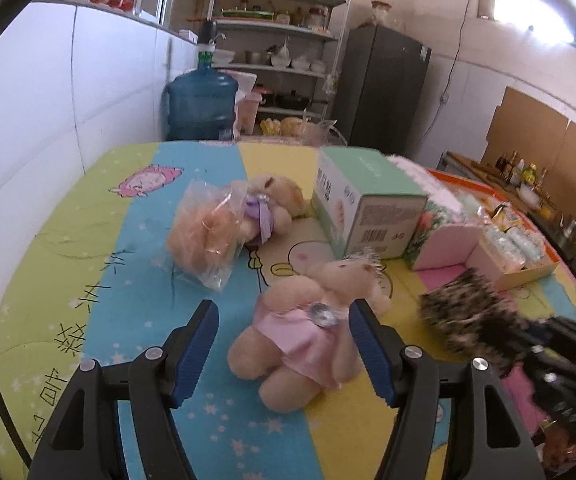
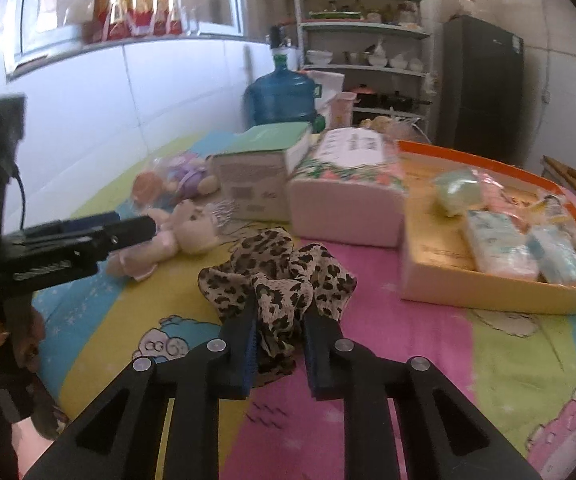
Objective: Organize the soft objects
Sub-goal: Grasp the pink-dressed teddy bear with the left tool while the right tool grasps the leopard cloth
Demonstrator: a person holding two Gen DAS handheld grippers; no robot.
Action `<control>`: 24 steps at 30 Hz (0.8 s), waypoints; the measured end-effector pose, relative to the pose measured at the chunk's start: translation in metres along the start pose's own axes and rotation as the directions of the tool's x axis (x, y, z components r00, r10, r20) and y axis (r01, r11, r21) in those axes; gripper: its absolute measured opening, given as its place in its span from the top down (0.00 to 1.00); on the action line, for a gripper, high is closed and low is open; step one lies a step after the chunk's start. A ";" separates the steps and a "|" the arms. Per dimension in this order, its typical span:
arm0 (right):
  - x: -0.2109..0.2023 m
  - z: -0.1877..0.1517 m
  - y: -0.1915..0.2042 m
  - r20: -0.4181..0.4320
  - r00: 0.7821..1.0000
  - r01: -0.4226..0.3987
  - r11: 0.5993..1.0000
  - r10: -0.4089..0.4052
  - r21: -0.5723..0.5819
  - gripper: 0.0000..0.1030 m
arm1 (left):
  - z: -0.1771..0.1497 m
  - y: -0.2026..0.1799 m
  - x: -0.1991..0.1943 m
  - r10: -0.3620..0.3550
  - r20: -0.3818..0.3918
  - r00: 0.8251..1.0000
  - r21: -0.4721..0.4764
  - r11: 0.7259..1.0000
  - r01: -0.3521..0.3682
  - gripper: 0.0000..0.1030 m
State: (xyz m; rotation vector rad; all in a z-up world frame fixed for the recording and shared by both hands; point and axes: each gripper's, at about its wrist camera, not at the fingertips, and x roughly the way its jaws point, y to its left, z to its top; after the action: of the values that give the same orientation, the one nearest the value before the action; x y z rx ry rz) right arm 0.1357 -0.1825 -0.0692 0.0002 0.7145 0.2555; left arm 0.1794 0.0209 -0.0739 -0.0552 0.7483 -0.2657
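A beige teddy bear in a pink dress (image 1: 307,328) lies on the colourful quilt between the open fingers of my left gripper (image 1: 284,312), which does not grip it. It also shows in the right wrist view (image 2: 176,236). A second bear with a purple bow, partly in a clear bag (image 1: 228,224), lies further back. My right gripper (image 2: 280,312) is shut on a leopard-print scrunchie (image 2: 276,276) and holds it above the quilt; it shows blurred in the left wrist view (image 1: 467,312).
A green-topped box (image 1: 363,208) and a floral tissue pack (image 2: 347,196) stand mid-table. An orange-rimmed cardboard tray (image 2: 487,292) with packets is on the right. A blue water jug (image 1: 202,104), a shelf rack and a dark fridge stand behind.
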 end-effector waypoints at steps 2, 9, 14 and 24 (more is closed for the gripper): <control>-0.004 0.001 -0.005 0.006 1.000 0.003 1.000 -0.003 0.007 0.81 | -0.001 -0.001 0.005 -0.003 -0.013 1.000 -0.001 1.000 0.003 0.34; -0.004 -0.002 -0.004 0.005 1.000 -0.022 1.000 0.022 0.022 0.81 | -0.005 -0.001 0.013 -0.043 -0.048 0.998 -0.053 0.998 0.040 0.35; -0.001 -0.001 -0.002 0.007 0.999 -0.046 0.999 0.046 0.027 0.81 | -0.012 -0.008 0.005 -0.073 -0.022 0.997 -0.063 0.995 0.072 0.57; -0.010 0.002 0.003 0.036 0.998 -0.045 0.999 0.045 0.015 0.81 | -0.023 -0.018 -0.027 -0.060 0.091 0.994 -0.100 0.993 0.069 0.64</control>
State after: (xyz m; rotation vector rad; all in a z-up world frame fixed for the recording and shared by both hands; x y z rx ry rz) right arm 0.1290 -0.1813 -0.0609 0.0359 0.6821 0.2923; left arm 0.1410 0.0116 -0.0704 -0.1881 0.6732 -0.2841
